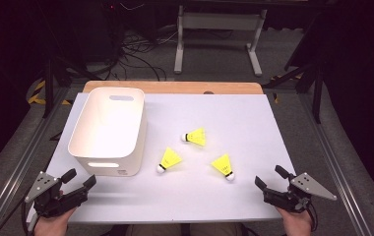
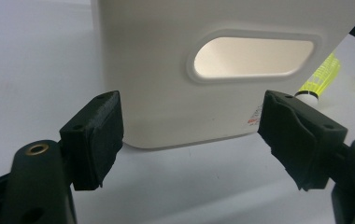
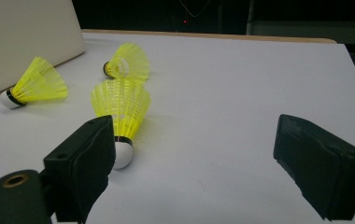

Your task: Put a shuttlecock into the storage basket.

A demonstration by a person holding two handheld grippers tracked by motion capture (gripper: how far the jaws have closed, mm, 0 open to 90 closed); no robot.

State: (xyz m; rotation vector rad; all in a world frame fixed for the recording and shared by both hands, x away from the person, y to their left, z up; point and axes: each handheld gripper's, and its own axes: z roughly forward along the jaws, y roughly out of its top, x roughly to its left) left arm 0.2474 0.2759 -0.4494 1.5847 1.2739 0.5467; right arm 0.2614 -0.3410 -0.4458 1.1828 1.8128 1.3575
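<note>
1. One white table [image 1: 234,196] carries everything; its wooden far edge peeks out behind the white top, and its near edge is partly covered by the person's hands.
2. One white bin [image 1: 107,129] stands on the table's left half, a handle slot facing the person. In the left gripper view its top and sides are cut off by the frame.
3. Two grippers rest at the near corners, well apart from each other. The left gripper [image 1: 79,179] points toward the bin, jaws spread wide, nothing between them, touching nothing. The right gripper [image 1: 269,177] points toward the shuttlecocks, jaws released and empty.
4. Three yellow shuttlecocks lie on their sides right of the bin: the far shuttlecock [image 1: 195,136], the middle shuttlecock [image 1: 169,160] just beside the bin, and the near shuttlecock [image 1: 223,166], closest to the right gripper, partly hidden behind one jaw in the right gripper view.
</note>
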